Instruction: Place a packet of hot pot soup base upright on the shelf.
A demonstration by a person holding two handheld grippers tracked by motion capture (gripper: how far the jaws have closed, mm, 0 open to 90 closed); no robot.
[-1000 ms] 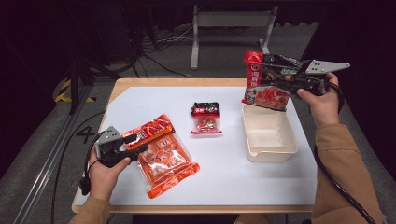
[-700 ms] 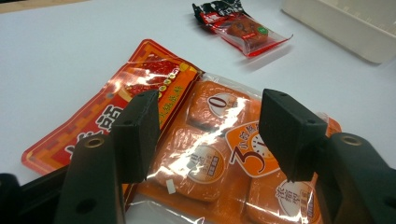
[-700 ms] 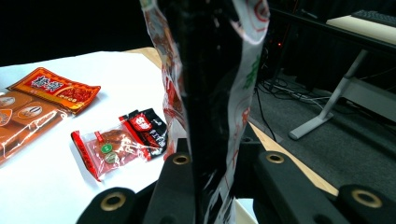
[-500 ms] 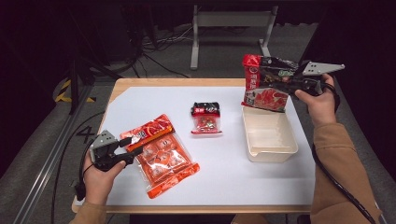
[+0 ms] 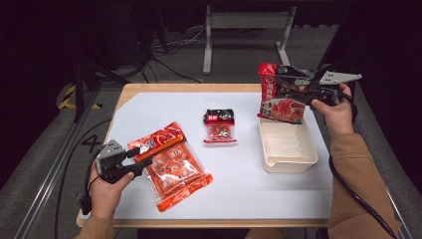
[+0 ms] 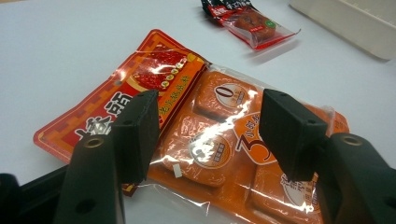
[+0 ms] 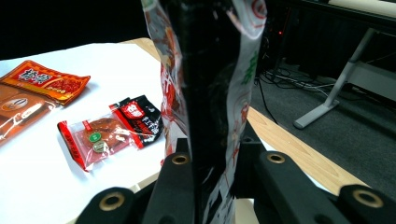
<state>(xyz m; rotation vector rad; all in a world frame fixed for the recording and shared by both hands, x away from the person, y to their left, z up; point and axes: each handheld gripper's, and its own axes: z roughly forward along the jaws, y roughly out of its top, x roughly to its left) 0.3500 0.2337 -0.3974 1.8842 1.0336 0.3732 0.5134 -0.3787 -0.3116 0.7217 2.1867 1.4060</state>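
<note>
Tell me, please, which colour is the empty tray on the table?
The tray is plain cream-white, without pattern; the high view shows it best.

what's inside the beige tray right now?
Nothing visible: the beige tray shows bare ribbed floor. Its far end is covered by the red-and-black packet, which the right gripper holds upright over it, so that part can't be checked.

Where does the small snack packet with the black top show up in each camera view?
High view: small snack packet lies mid-table on the white sheet, left of the cream tray.
Left gripper view: top edge, right of centre, beyond the large orange packet.
Right gripper view: left of centre, flat on the sheet.
Shared landmark: the large orange packet.
</note>
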